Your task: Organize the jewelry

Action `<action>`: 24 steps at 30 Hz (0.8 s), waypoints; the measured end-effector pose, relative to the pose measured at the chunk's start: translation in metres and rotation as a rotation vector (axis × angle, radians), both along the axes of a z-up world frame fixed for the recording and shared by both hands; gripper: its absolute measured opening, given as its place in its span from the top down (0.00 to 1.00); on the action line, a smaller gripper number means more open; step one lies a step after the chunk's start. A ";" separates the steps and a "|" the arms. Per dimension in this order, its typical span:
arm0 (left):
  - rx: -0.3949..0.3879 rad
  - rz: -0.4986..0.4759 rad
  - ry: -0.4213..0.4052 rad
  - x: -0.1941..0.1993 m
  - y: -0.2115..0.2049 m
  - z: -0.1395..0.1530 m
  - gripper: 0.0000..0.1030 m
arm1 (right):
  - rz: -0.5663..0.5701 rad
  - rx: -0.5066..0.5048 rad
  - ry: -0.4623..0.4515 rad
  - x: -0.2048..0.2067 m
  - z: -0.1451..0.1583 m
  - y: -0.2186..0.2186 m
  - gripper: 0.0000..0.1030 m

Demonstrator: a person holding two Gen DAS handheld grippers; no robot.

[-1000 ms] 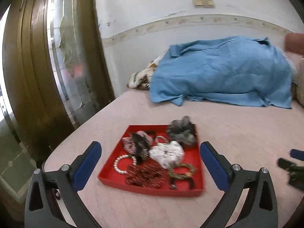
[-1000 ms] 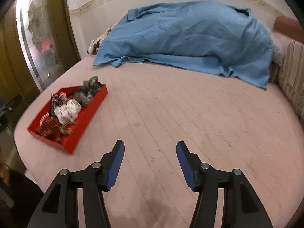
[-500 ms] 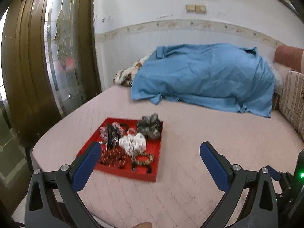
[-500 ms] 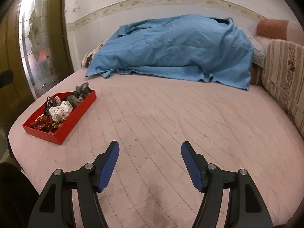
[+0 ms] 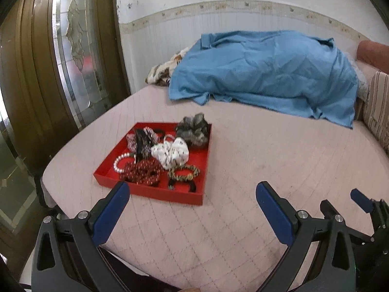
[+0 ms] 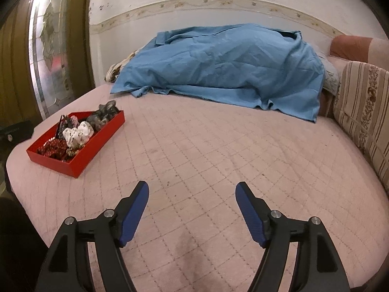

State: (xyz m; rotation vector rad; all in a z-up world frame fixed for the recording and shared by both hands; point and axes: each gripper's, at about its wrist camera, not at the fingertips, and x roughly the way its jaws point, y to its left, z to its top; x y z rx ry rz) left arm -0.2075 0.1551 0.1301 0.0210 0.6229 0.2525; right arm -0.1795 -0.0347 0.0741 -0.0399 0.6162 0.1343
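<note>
Since a second ago the left gripper has drawn back from the red tray, which then sat right between its fingers and now lies just past the left blue pad, and the right gripper has spread its jaws wider while its view has lifted to take in more of the wall. Left gripper now: jaws wide apart, nothing between the pads, hovering over the near edge of the pink quilted bed cover. Right gripper: jaws opening at this moment, empty too, only bare quilt between them; it also shows at the lower right edge of the left wrist view. Next out, the tray, resting flat on the cover towards its left side near the rounded corner, and it is crowded. At the front there is a dark red dotted scrunchie and a gold-and-black bracelet, with a pearl bracelet to the left. In the middle sits a white patterned scrunchie, beside a black hair piece. At the far right corner is a grey scrunchie. Further back a blue sheet is heaped against the wall, a striped cushion stands at the right, and a wooden door with patterned glass rises on the left.
</note>
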 end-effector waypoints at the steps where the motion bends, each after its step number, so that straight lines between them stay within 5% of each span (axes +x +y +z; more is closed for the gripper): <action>1: -0.004 0.003 0.013 0.001 0.001 -0.004 0.00 | 0.004 -0.005 0.006 0.000 -0.002 0.002 0.24; 9: 0.051 0.020 0.108 0.007 -0.003 -0.026 0.00 | 0.013 -0.010 0.048 0.004 -0.012 0.006 0.23; 24: 0.021 -0.023 0.170 0.011 -0.006 -0.037 0.00 | 0.012 -0.025 0.066 0.005 -0.018 0.007 0.21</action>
